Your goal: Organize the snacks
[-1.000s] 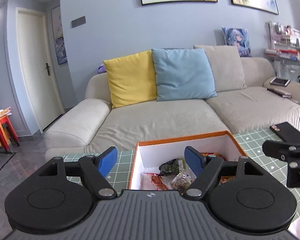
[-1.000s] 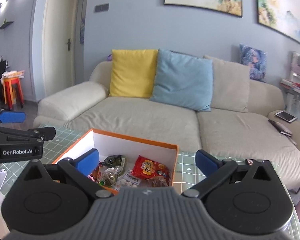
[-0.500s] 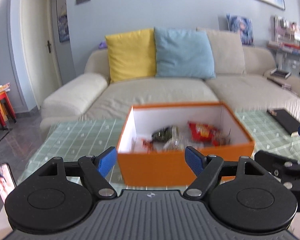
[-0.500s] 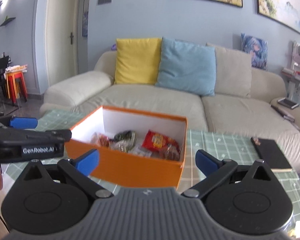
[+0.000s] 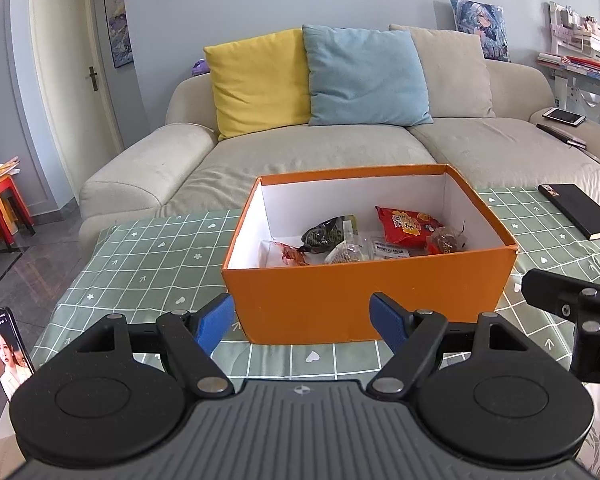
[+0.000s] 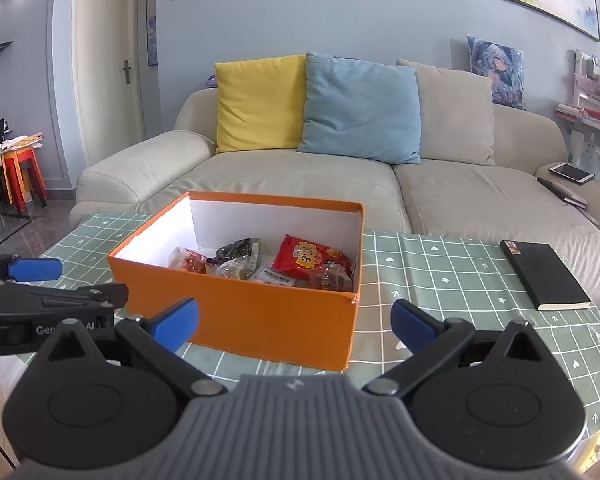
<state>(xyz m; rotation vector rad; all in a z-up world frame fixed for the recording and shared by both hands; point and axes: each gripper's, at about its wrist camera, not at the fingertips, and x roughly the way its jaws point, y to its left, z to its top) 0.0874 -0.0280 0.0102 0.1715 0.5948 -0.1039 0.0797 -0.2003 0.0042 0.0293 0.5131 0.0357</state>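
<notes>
An orange box (image 5: 364, 300) with a white inside stands on the green checked tablecloth (image 5: 148, 264). It holds several snacks: a red packet (image 5: 408, 226), a dark green packet (image 5: 328, 232) and small wrapped pieces. The box also shows in the right wrist view (image 6: 268, 320), with the red packet (image 6: 312, 258). My left gripper (image 5: 302, 322) is open and empty, just in front of the box's near wall. My right gripper (image 6: 294, 320) is open and empty, in front of the box's near right corner.
A black notebook (image 6: 542, 274) lies on the table to the right of the box. A phone (image 5: 6, 352) with a lit screen lies at the table's near left edge. A beige sofa (image 5: 320, 152) with cushions stands behind the table.
Both grippers have pulled back and up from over the box. The box now stands whole in front of them. Both stay open.
</notes>
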